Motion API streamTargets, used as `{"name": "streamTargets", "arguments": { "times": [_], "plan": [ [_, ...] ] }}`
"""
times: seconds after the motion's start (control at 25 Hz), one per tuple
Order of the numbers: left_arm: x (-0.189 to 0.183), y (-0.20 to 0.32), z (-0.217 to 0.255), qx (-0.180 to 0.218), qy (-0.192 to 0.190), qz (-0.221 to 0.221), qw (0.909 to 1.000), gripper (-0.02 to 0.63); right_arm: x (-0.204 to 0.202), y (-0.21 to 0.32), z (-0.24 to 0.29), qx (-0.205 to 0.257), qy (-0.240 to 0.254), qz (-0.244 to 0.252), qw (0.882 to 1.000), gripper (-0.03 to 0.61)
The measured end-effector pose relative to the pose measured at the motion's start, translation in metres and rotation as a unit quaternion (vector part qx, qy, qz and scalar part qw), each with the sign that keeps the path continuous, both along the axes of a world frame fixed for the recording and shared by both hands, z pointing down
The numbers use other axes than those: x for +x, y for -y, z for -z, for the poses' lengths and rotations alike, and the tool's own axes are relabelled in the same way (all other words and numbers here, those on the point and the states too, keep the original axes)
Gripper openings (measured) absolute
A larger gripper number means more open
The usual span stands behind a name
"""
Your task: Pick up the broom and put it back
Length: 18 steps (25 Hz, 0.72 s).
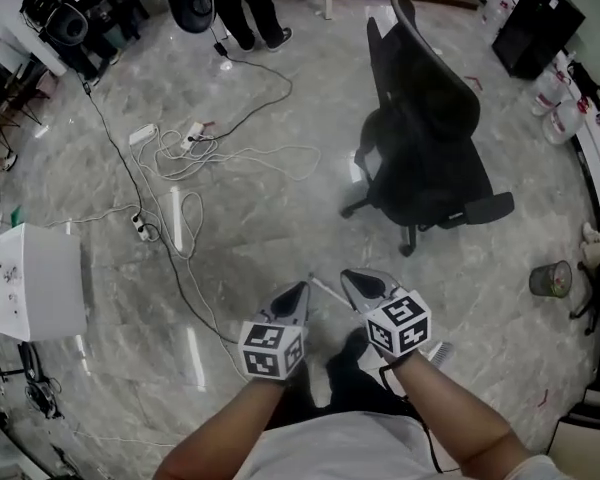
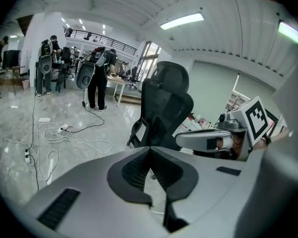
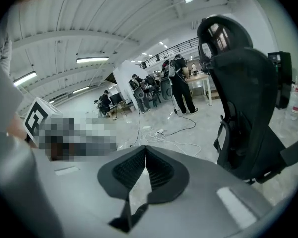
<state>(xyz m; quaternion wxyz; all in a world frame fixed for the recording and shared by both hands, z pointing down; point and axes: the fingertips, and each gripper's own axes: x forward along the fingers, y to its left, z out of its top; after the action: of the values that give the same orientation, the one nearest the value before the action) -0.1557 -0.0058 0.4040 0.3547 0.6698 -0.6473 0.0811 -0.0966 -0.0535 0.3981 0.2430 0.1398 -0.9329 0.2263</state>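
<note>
Hovering low, the left gripper point(image 1: 300, 288) and right gripper point(image 1: 349, 277) are held shut and empty, aimed at what's probably the broom point(image 1: 329, 293), laid on the floor point(image 1: 280, 218) between them, ready for pickup.

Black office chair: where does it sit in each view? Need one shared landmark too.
Head view: office chair, upper right of centre.
Left gripper view: office chair, centre, seen from behind.
Right gripper view: office chair, right side, close.
Shared landmark: white cable tangle on the floor.
</note>
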Motion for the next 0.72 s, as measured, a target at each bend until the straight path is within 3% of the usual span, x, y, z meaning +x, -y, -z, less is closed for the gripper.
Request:
{"name": "streamTargets", "arguments": {
  "times": [0.16,0.28,0.72],
  "plan": [
    [-0.034,0.01,-0.061,-0.032,0.0,-0.019,0.9993,0.006,-0.036,0.009,-0.078,-0.027,-0.018,0.006,0.999,0.017],
    [-0.055,0.02,-0.122,-0.053,-0.018,-0.016,0.9983,0.007,-0.054,0.018,-0.153,-0.048,-0.062,0.026,0.997,0.037],
    [-0.101,0.009,-0.385,-0.119,-0.065,0.009,0.9907,0.007,-0.112,0.01,-0.477,-0.076,-0.194,0.118,0.971,0.106]
  ]
}}
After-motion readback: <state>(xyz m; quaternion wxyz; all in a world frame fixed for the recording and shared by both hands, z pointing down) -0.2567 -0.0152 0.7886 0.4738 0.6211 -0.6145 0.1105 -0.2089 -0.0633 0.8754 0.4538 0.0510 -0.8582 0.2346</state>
